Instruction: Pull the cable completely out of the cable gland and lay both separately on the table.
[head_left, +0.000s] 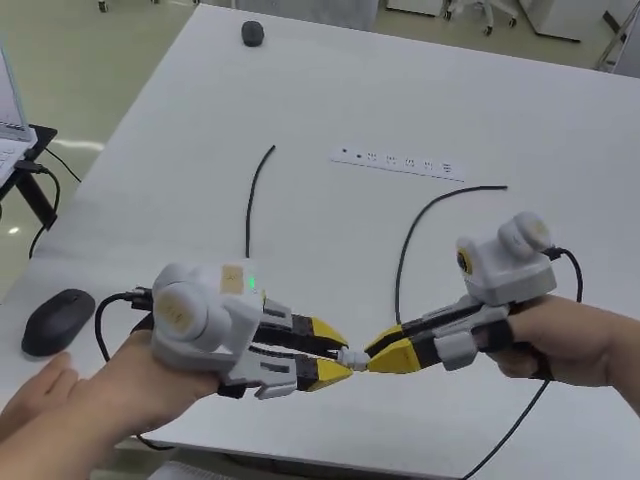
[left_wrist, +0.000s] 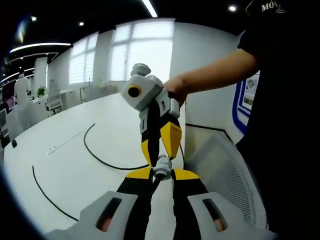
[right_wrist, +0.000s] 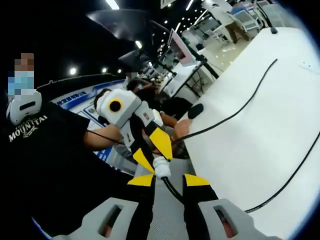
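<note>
A small white cable gland (head_left: 351, 357) hangs above the table's near edge between two grippers that meet tip to tip. My left gripper (head_left: 340, 358) comes in from the left and is shut on the gland (left_wrist: 161, 166). Facing it from the right, my right gripper (head_left: 373, 361) is shut on the black cable (right_wrist: 172, 192) just behind the gland (right_wrist: 161, 167). From there the cable (head_left: 402, 265) runs back across the white table (head_left: 330, 90) in a curve. How far the cable sits inside the gland is hidden.
A second loose black cable (head_left: 250, 200) lies left of centre, and a white power strip (head_left: 395, 162) further back. One dark mouse (head_left: 57, 320) rests at the near left edge, another (head_left: 253, 33) at the far end. A person's hand (head_left: 35, 395) is at lower left.
</note>
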